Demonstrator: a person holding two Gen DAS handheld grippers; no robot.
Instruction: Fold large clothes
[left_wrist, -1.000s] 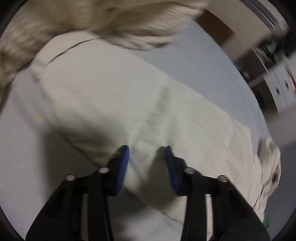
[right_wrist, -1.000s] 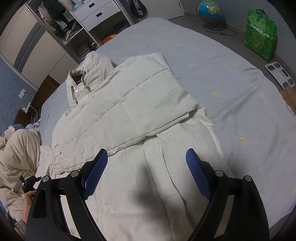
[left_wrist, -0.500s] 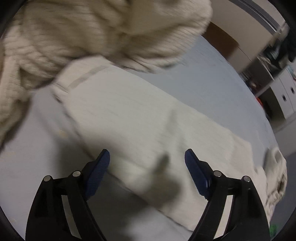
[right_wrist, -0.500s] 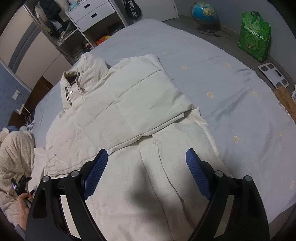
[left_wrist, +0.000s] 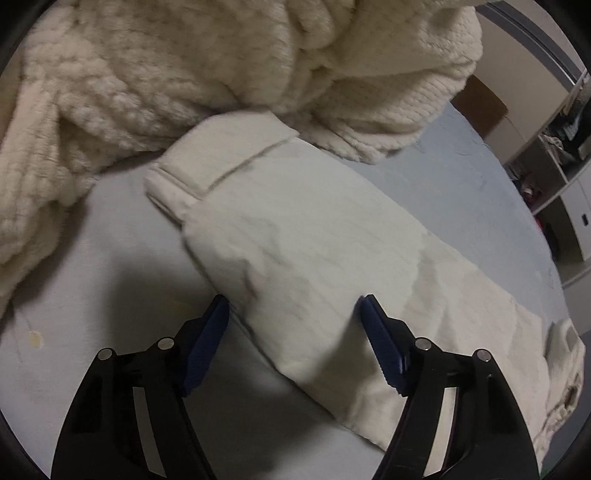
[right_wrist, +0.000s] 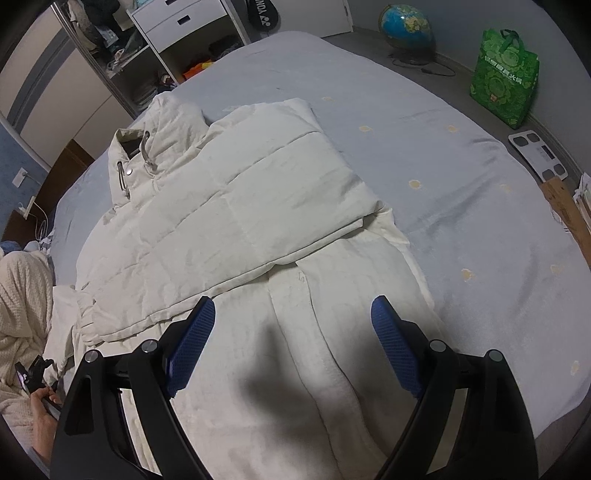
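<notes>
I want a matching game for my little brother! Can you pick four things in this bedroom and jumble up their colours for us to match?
Things:
1. puffy coat
2. shopping bag
3. bed sheet
4. globe

Colours:
A. green
B. blue with yellow-green patches
C. cream white
D. pale grey-blue with small yellow spots

Pairs: 1-C, 2-A, 3-D, 4-B

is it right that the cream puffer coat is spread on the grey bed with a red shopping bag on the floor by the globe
Not quite: the shopping bag is green, not red, as the right wrist view shows. The rest holds: the cream puffer coat is spread on the grey bed, and the bag stands on the floor by the globe.
</notes>
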